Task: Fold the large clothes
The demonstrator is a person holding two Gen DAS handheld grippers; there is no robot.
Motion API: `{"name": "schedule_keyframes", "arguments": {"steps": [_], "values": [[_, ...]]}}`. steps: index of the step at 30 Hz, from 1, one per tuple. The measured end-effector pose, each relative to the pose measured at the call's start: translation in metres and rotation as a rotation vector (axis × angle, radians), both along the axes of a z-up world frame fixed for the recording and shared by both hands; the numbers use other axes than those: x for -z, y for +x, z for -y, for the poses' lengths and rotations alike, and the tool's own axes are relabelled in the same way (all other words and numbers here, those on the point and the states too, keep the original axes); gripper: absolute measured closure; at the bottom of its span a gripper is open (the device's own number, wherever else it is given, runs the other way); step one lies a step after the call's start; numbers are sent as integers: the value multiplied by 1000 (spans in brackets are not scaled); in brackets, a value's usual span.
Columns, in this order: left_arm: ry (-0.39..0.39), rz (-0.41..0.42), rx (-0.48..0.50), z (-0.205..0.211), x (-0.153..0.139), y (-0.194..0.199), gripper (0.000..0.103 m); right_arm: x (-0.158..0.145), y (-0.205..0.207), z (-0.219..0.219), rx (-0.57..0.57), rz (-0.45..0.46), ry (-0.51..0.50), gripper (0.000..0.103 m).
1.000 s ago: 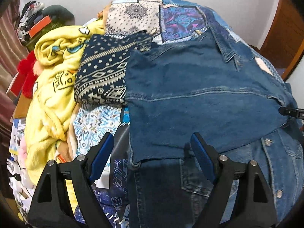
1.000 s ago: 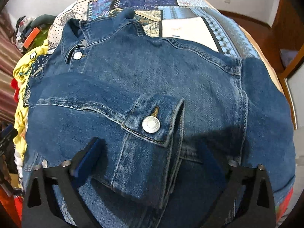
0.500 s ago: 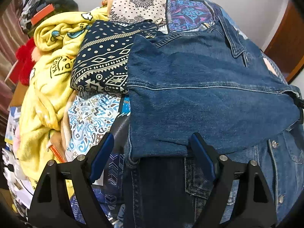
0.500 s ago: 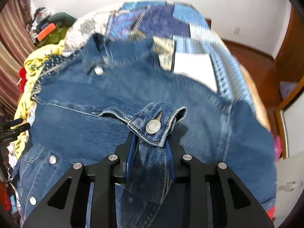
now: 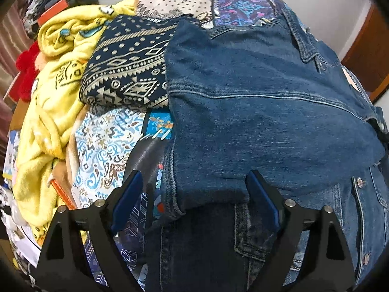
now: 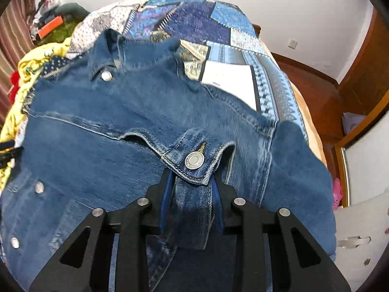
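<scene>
So far only one sleeve [image 5: 267, 126] lies folded across the denim jacket [image 6: 97, 170] on the bed [image 6: 228, 85]. My right gripper [image 6: 192, 209] pinches the other sleeve's cuff [image 6: 194, 163]; my left gripper [image 5: 194, 204] is opening, pads clear of the folded sleeve's edge between them. Body folds remain.

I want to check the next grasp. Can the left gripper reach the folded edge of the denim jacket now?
Probably yes. The left gripper has its jaws opening, and the folded edge of the denim jacket lies right between them with nothing covering it.
</scene>
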State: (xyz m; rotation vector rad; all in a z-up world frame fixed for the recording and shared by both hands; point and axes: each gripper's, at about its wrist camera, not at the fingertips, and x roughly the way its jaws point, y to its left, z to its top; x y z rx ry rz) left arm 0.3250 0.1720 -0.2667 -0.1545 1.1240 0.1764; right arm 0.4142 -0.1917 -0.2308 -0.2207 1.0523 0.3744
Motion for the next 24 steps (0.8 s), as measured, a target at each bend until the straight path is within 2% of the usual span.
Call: {"name": "schedule_keyframes", "arguments": {"steps": [1,4,8,9,15,19,24], "values": [[-13,0,-5,-2,1,0,14,2,-1,0,0,3,-5,75],[-24,1,-11,-3,2,-2,14,4,-2,0,0,19,-32,65],[-4,2,-15,1,0,-4,14,8,-6,-1,12,33,-135,32],[3,0,-17,2,-1,-5,14,8,-7,1,16,41,-152,29],[69,-18,42,20,-17,-2,14,-9,-20,20,25,21,-78,29],[109,35,121,46,-45,1,14,-31,-30,41,74,88,-68,29],[102,116,218,88,-79,12,14,-57,-38,82,161,140,-28,28]]}}
